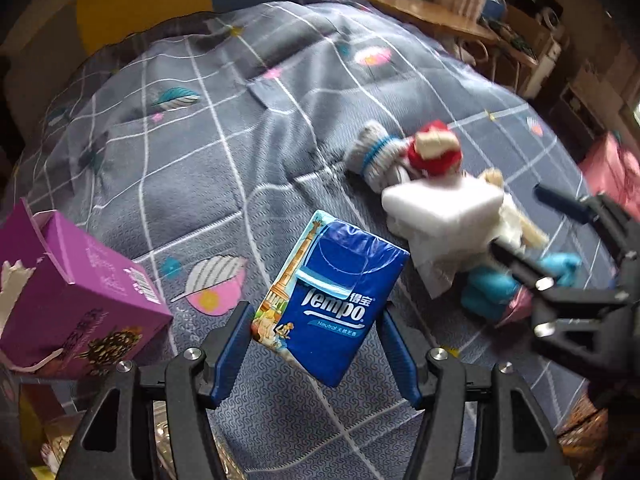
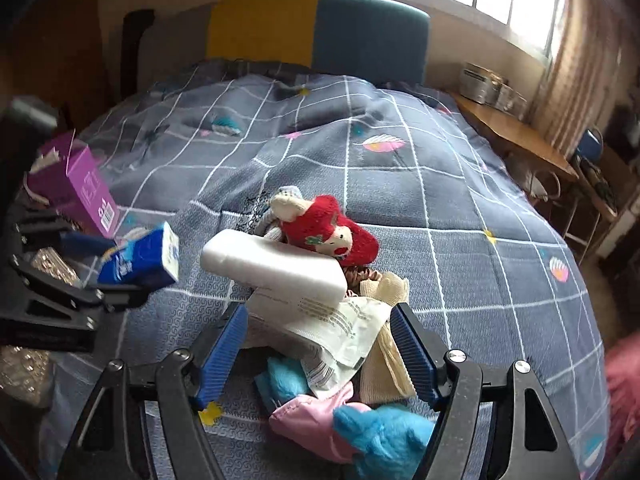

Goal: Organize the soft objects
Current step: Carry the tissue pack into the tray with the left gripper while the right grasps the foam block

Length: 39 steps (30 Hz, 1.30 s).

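On the bed quilt [image 2: 400, 184] a heap of soft things sits near the front edge; the foam block [image 2: 272, 268] lies on top of a paper packet [image 2: 340, 320], the knitted doll [image 2: 332, 232] just behind it, a rolled sock [image 1: 372, 152] behind the doll. In front of the packet lie a plush toy [image 2: 384, 436] and a pouch [image 2: 308, 420], touching; the right gripper [image 2: 320, 344] straddles the packet. Left of the heap, the tissue pack [image 1: 328, 300] sits between the left gripper [image 1: 316, 340] fingers, above the quilt; a carton [image 1: 80, 300] stands further left, at the bed's edge.

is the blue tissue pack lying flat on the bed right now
No, the blue tissue pack is up off the quilt, held tilted between the jaws of the left gripper.
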Available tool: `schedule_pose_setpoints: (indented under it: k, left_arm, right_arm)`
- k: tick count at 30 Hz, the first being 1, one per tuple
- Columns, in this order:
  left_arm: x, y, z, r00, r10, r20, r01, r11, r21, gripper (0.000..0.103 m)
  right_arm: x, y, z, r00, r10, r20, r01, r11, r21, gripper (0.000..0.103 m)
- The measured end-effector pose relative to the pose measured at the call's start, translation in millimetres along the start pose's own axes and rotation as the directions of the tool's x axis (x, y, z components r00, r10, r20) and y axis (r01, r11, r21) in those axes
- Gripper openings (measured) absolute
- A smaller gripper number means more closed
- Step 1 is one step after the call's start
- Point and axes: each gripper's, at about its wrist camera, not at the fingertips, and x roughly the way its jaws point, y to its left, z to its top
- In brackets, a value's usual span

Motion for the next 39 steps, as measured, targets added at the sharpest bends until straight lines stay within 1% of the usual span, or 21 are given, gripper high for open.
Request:
schedule_pose_setpoints:
  k: [4,7,8,9,10,11,12,13,15,16,18,19,20,23,25,28,29,32,33,37,39]
  left_arm:
    - [-25.6,7.4,23.0,0.998,-0.034,0.055,0.037,0.998,-0.044,0.064]
    - [-42.7,22.3,56.0,0.994,-0.051,0.1,0.06,0.994,-0.092,0.064]
    - [-49.2,29.1,63.4,0.992,-0.044,0.115,0.057,0.992,-0.112,0.064]
    - [-56.7,39.8,72.6,0.991,-0.022,0.135,0.041,0.989,-0.14,0.064]
    - [-62.3,51.2,79.3,0.989,0.002,0.15,0.023,0.986,-0.164,0.064]
    - [-69.0,67.1,84.8,0.986,0.033,0.165,0.0,0.98,-0.199,0.064]
    - [-76.2,83.9,87.4,0.983,0.062,0.175,-0.02,0.972,-0.236,0.064]
    - [-83.2,103.3,87.4,0.979,0.094,0.183,-0.041,0.96,-0.277,0.064]
    - [-97.6,146.3,79.2,0.967,0.166,0.192,-0.086,0.926,-0.369,0.064]
    - [-104.4,169.4,71.2,0.961,0.202,0.189,-0.108,0.902,-0.417,0.064]
    - [-117.4,216.7,45.5,0.947,0.272,0.169,-0.15,0.844,-0.516,0.064]
    - [-121.9,235.7,30.8,0.942,0.299,0.156,-0.168,0.817,-0.551,0.064]
    - [-126.9,257.3,10.0,0.933,0.334,0.131,-0.198,0.785,-0.587,0.064]
    - [-136.7,296.8,-50.1,0.918,0.389,0.078,-0.251,0.721,-0.646,0.064]
    - [-140.6,314.1,-93.4,0.914,0.403,0.05,-0.266,0.688,-0.675,0.064]
    - [-145.3,322.7,-155.0,0.912,0.409,0.032,-0.267,0.652,-0.71,0.064]
    - [-145.4,323.0,-173.2,0.914,0.404,0.031,-0.259,0.642,-0.721,0.064]
    - [-144.6,313.6,-220.9,0.918,0.395,0.027,-0.247,0.624,-0.741,0.064]
    - [-143.7,311.0,-238.0,0.92,0.392,0.023,-0.243,0.614,-0.751,0.064]
    - [-139.7,302.0,-284.1,0.924,0.382,0.005,-0.238,0.586,-0.774,0.064]
    - [-136.3,295.8,-300.1,0.926,0.378,-0.003,-0.24,0.581,-0.777,0.064]
  right_arm:
    - [16.6,11.3,11.3,0.999,-0.034,0.008,0.035,0.994,-0.099,0.073]
    - [23.8,22.7,22.0,1.0,-0.007,0.009,0.008,0.991,-0.137,0.073]
    - [27.2,25.7,24.7,1.0,-0.005,0.003,0.005,0.99,-0.138,0.072]
    - [31.4,28.2,27.3,1.0,-0.004,-0.001,0.004,0.991,-0.136,0.071]
    - [35.7,29.6,28.6,1.0,0.002,-0.008,-0.003,0.992,-0.127,0.062]
    - [40.6,29.5,29.9,1.0,0.007,-0.019,-0.009,0.994,-0.11,0.05]
    - [43.7,28.4,30.3,1.0,0.012,-0.017,-0.013,0.996,-0.086,0.05]
    - [44.6,27.4,29.9,1.0,0.026,-0.008,-0.026,0.998,-0.063,0.047]
    - [43.9,23.9,27.3,0.999,0.048,0.003,-0.048,0.998,-0.033,0.047]
    - [43.6,22.5,26.1,0.998,0.057,0.003,-0.057,0.998,-0.024,0.047]
    - [42.9,19.2,24.1,0.998,0.069,0.004,-0.069,0.998,-0.007,0.047]
    - [42.4,17.8,23.4,0.997,0.075,0.006,-0.075,0.997,0.001,0.047]
    - [41.8,17.4,22.9,0.997,0.078,0.006,-0.078,0.997,0.003,0.047]
    - [39.5,19.6,23.1,0.996,0.09,0.009,-0.09,0.996,-0.001,0.046]
    - [37.9,20.3,23.7,0.995,0.1,0.011,-0.1,0.995,0.003,0.046]
    - [36.9,22.3,24.2,0.995,0.101,0.011,-0.101,0.995,0.004,0.046]
    - [36.8,22.7,23.5,0.995,0.101,0.009,-0.101,0.995,0.007,0.046]
    - [36.9,24.4,23.5,0.996,0.09,0.003,-0.09,0.996,0.012,0.046]
    - [36.8,25.4,23.4,0.996,0.087,0.001,-0.087,0.996,0.014,0.046]
    - [34.9,30.0,21.8,0.997,0.075,-0.004,-0.074,0.997,0.019,0.045]
    - [31.9,33.6,21.0,0.997,0.076,-0.004,-0.076,0.997,0.022,0.045]
